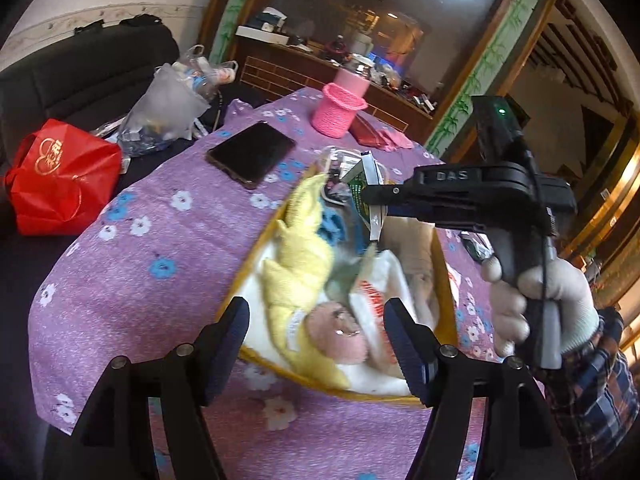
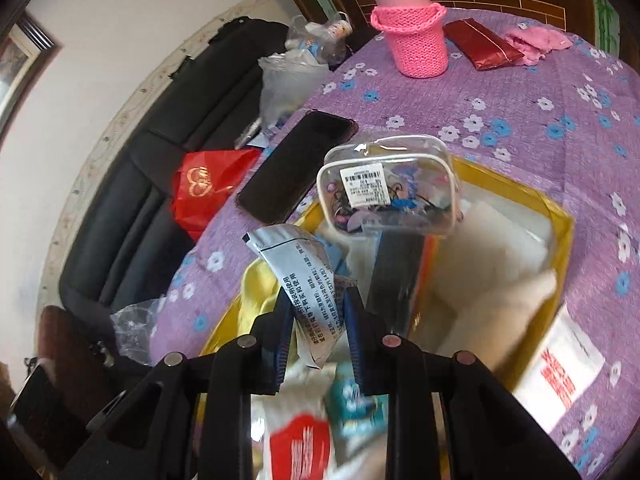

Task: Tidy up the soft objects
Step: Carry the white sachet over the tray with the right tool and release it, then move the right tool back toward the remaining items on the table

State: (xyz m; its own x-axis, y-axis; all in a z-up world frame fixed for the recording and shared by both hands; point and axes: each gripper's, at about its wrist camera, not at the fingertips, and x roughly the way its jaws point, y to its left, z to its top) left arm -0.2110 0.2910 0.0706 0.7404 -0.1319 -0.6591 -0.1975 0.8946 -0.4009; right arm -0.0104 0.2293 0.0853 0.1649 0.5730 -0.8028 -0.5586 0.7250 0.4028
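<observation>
Right gripper (image 2: 318,322): jaws clamped on silver sachet (image 2: 296,276) (printed text side up).
Left gripper (image 1: 318,344): jaws wide apart, empty, yellow box (image 1: 448,280) beyond.

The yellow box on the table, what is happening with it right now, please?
A person with a claw tool in each hand is sorting soft things in the yellow box on the purple flowered cloth. The right claw is shut on a silver sachet and holds it above the box. The left claw is open and empty over the yellow plush toy and a pink round toy in the box. A clear pouch sits at the box's far edge.
</observation>
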